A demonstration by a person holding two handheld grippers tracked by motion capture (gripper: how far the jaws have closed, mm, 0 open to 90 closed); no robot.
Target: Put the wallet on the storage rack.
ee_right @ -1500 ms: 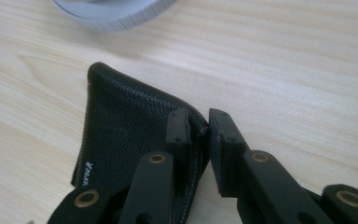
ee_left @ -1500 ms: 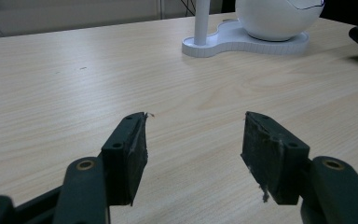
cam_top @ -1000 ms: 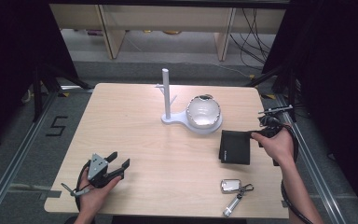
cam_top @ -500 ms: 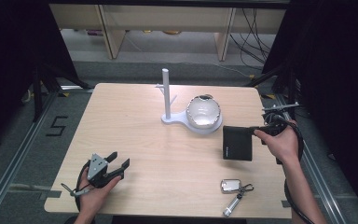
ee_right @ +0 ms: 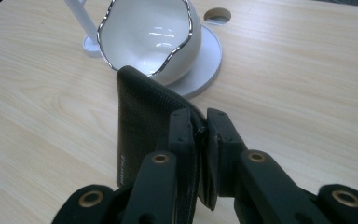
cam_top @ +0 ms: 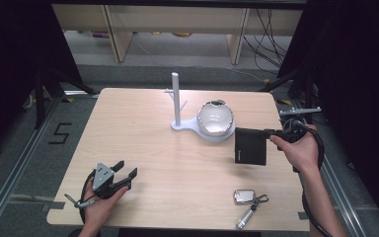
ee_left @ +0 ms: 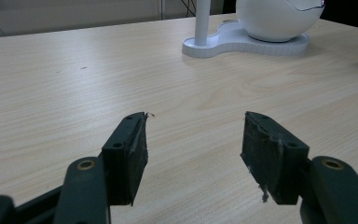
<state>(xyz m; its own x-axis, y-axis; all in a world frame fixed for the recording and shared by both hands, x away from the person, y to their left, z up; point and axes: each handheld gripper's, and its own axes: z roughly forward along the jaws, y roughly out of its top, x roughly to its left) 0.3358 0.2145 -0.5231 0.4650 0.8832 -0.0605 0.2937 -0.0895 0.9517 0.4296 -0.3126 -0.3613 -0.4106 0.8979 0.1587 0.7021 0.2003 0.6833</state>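
Right hand-held gripper [cam_top: 271, 133] at the right edge of the tabletop [cam_top: 143, 133], jaws clamped on one edge of a black wallet [cam_top: 250, 146]. In the right gripper view the pads pinch the wallet's [ee_right: 144, 116] rim between them, pebbled leather showing on the left side. Wallet hangs from the grip, clear of the tabletop or nearly so; cannot tell from the high view whether its lower edge touches.

Wallet sits just beside a white bowl [cam_top: 215, 118], on the bowl's right. Bowl has a wavy silver rim and rests on a white stand base [cam_top: 185, 126]; a white post [cam_top: 176, 98] with a short side peg rises from the base's other end. In the right gripper view the wallet's top corner overlaps the bowl [ee_right: 144, 32], whether touching is unclear.

Left hand-held gripper [cam_top: 123, 175] at the near left of the tabletop, well apart from the wallet. Jaws spread wide, nothing between them; the left gripper view shows bare wood in the gap, with the stand [ee_left: 242, 42] far off.

Near right: a silver key fob [cam_top: 244, 196] and, just beside it, a small metal flashlight [cam_top: 248, 216], both lying flat, untouched.
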